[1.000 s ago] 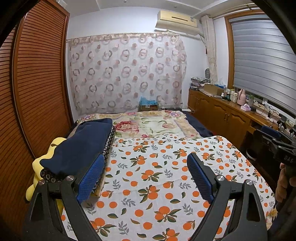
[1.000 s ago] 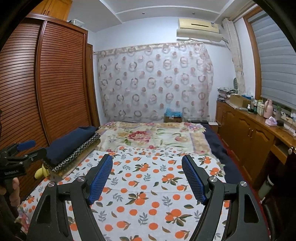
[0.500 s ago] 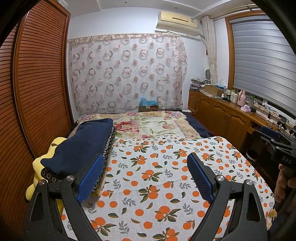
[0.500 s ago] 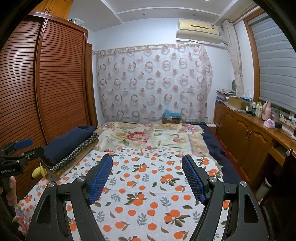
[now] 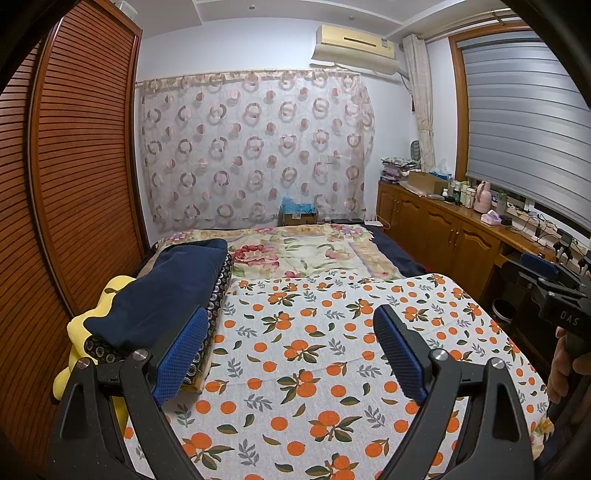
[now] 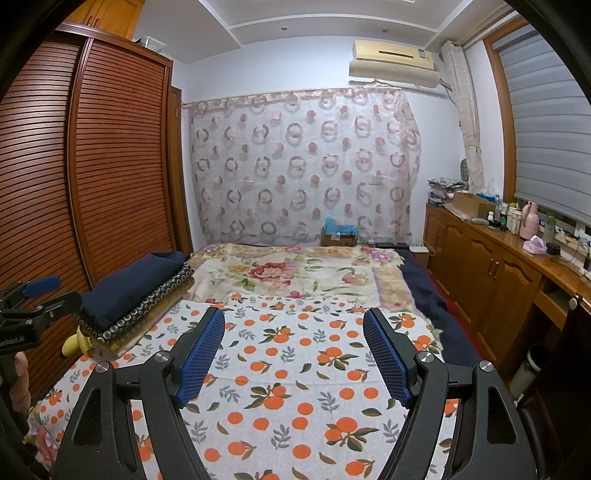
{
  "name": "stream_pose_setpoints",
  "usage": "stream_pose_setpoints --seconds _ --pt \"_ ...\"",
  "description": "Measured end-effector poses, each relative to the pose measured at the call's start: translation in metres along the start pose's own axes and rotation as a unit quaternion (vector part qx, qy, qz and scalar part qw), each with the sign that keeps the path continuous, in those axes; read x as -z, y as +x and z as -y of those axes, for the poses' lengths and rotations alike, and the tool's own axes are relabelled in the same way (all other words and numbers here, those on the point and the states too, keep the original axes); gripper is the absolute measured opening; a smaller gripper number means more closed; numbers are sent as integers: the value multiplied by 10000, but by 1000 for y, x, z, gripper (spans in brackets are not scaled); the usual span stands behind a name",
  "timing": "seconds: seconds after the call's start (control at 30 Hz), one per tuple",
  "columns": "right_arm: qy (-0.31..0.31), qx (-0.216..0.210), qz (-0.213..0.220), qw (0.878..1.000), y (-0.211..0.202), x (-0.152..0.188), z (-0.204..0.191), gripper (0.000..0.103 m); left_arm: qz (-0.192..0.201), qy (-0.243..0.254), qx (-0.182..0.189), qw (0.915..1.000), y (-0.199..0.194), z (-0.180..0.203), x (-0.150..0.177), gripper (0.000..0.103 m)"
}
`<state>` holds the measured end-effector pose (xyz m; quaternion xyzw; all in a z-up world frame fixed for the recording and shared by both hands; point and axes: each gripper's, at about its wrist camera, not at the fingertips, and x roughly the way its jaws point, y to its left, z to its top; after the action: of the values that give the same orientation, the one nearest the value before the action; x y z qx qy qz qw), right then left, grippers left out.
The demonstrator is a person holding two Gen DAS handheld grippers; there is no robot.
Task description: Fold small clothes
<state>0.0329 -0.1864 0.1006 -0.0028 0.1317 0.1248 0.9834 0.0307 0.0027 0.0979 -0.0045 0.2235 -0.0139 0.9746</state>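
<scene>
My two views are evenly and fairly brightly lit by soft indoor light from overhead; a small recessed ceiling lamp (image 6: pixel 283 28) shows near 12 o'clock. The blind (image 5: pixel 524 122) at 2 o'clock looks grey, with no glare through it. Shadows are faint. The counter (image 6: pixel 517 245) at 3 o'clock carries a mild sheen. Focus is sharp across the bedspread (image 5: pixel 317 332) and curtain (image 6: pixel 303 162), with no motion blur. The fisheye bends the wardrobe (image 5: pixel 74 166) at 9 o'clock into a bow, and black vignette fills all four corners.
</scene>
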Motion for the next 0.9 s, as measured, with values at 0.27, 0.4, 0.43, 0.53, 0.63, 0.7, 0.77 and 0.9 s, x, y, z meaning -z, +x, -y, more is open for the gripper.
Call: stream_pose_setpoints --seconds 0.27,0.4,0.43,0.53,0.63,0.7,0.77,0.9 --pt "-3 -20 0 10000 0 0 3 79 4 2 -3 10000 1 0 2 91" --pt "-9 -20 2 10000 0 0 4 79 4 5 -2 10000 0 0 1 91" --pt "-11 -19 5 10000 0 0 4 79 8 4 -3 10000 1 0 2 91" --pt "-7 -23 2 10000 0 1 4 79 10 1 -1 10000 0 0 2 91" --pt "-15 -25 1 10000 1 1 4 79 10 8 -2 10000 0 0 2 91" --pt "-14 -27 -1 10000 1 1 4 79 7 4 1 10000 1 0 3 91" --pt "-14 -32 1 10000 1 1 4 79 8 6 1 10000 0 0 2 91" --pt "-12 -25 -1 10000 1 1 4 79 11 4 3 10000 1 1 4 91"
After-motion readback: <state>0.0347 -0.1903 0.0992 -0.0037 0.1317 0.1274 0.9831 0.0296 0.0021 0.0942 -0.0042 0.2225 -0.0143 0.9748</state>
